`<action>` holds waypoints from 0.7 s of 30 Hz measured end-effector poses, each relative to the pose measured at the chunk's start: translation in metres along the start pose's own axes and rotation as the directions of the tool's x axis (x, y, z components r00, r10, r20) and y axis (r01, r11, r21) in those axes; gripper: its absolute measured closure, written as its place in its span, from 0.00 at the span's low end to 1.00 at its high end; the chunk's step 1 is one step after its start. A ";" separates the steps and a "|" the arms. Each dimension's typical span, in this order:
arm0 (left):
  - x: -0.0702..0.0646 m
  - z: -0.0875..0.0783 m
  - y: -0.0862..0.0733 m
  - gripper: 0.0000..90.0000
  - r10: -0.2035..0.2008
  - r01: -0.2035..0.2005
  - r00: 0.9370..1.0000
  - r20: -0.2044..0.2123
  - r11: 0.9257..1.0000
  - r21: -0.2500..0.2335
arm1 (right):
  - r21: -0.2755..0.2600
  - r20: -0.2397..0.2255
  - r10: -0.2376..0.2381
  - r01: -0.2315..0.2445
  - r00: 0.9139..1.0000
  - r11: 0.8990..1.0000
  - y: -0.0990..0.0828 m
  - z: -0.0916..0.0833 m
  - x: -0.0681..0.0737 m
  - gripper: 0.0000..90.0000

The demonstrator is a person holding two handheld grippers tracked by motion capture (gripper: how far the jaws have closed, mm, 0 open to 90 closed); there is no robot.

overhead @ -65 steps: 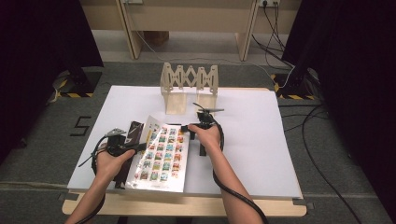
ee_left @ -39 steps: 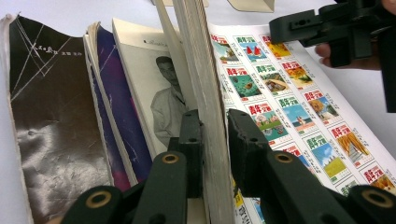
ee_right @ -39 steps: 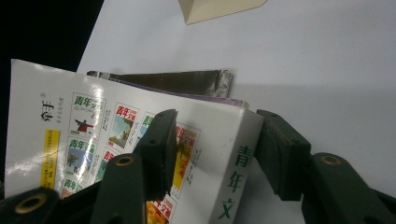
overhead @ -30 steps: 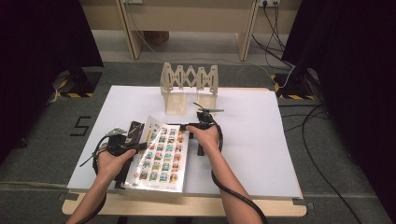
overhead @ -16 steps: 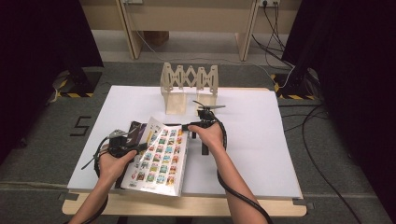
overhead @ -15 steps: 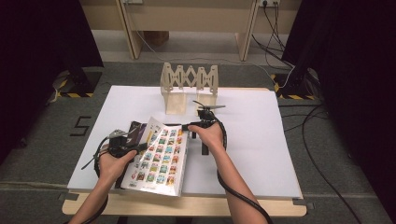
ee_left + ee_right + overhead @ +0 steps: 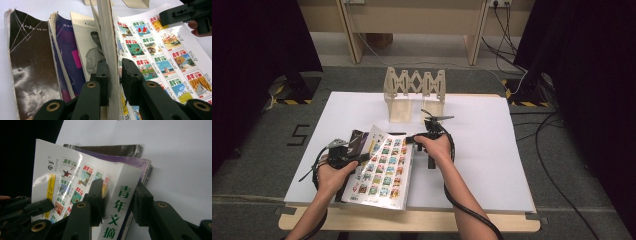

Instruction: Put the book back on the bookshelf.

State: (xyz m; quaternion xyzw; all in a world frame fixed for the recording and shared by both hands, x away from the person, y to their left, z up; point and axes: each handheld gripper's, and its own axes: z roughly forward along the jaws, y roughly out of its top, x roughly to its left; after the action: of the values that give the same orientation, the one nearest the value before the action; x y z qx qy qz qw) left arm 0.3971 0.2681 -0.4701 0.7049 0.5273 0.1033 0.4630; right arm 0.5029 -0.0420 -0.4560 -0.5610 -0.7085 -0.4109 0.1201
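Observation:
A thick book point(image 7: 384, 167) with a glossy cover of small coloured pictures is tilted up off a short stack of magazines point(image 7: 357, 140). My left gripper point(image 7: 357, 159) holds its near end, with the jaws shut on the block of pages point(image 7: 110, 50). My right gripper point(image 7: 412, 140) is at the far end, and its jaws have just been closing with the spine point(image 7: 122, 202) between them. In the right gripper view point(image 7: 116, 195) one pad lies on the cover and the other on the back. A dark-covered magazine point(image 7: 32, 62) lies flat to the left of the raised book.
A folding wooden rack point(image 7: 414, 92) stands at the back middle of the white table point(image 7: 492, 140). The person's forearms come in from the near edge. Cables trail over the floor to the right of the table.
The book lay flat on the stack a second ago and now stands tilted, its cover turned toward the right. The right hand has shifted slightly left along the book's far end.

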 end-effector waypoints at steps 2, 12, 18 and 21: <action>0.000 0.000 -0.001 0.85 0.000 0.000 1.000 -0.001 1.000 -0.003 | -0.002 0.010 -0.025 0.025 1.000 1.000 0.000 0.000 0.003 0.72; 0.005 -0.003 0.001 0.76 -0.017 0.017 1.000 0.022 1.000 -0.024 | -0.055 -0.007 -0.009 0.008 1.000 0.998 -0.003 -0.005 0.008 0.76; 0.015 -0.020 0.006 0.65 -0.050 0.047 0.998 -0.022 0.991 -0.125 | -0.095 -0.005 -0.065 0.064 0.998 0.993 0.003 -0.017 0.024 0.77; 0.018 -0.025 0.008 0.62 -0.032 0.022 0.997 -0.069 0.989 -0.146 | -0.120 0.022 -0.090 0.092 0.996 0.989 0.006 -0.025 0.032 0.78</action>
State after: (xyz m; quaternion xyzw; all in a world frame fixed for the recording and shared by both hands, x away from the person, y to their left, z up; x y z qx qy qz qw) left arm 0.3941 0.2966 -0.4570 0.6579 0.5441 0.1604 0.4954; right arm 0.4899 -0.0371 -0.4172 -0.5375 -0.7083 -0.4534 0.0614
